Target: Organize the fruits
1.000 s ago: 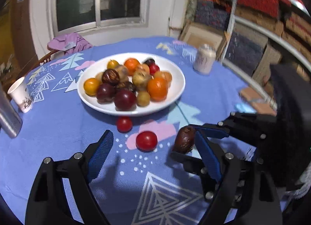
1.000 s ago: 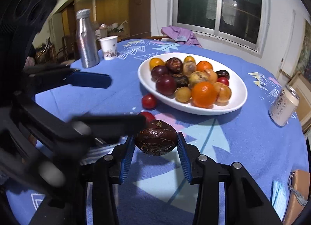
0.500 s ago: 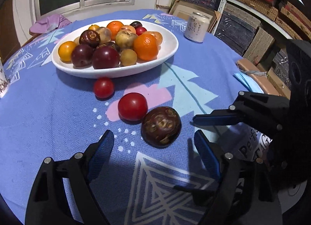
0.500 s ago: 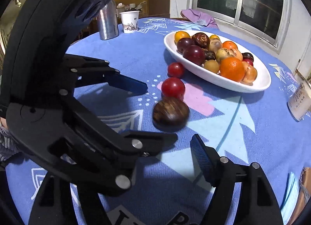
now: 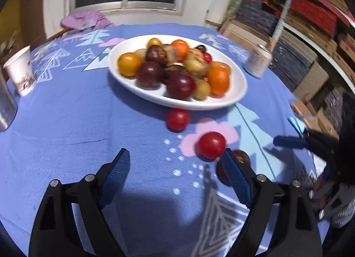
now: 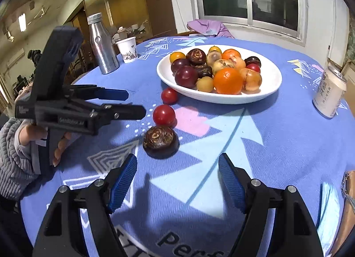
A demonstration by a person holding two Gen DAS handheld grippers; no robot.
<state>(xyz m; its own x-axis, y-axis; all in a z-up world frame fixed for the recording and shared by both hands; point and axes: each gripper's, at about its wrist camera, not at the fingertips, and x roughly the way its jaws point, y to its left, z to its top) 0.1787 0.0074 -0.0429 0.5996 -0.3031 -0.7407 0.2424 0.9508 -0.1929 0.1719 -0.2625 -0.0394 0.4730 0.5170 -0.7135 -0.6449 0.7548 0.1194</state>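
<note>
my right gripper (image 6: 177,179): jaws wide, empty | my left gripper (image 5: 175,177): jaws wide, empty | brown fruit (image 6: 160,138): on table (image 6: 277,146), frame centre

Count on tablecloth (image 6: 277,137): one white plate (image 6: 271,73) of mixed fruit, roughly fourteen pieces, exact number unclear where they overlap. Loose fruit off the plate: two red tomatoes (image 6: 164,115), one dark brown wrinkled fruit (image 6: 160,138). One metal bottle (image 6: 102,44), one paper cup (image 6: 127,49), one drink can (image 6: 329,91).
</note>
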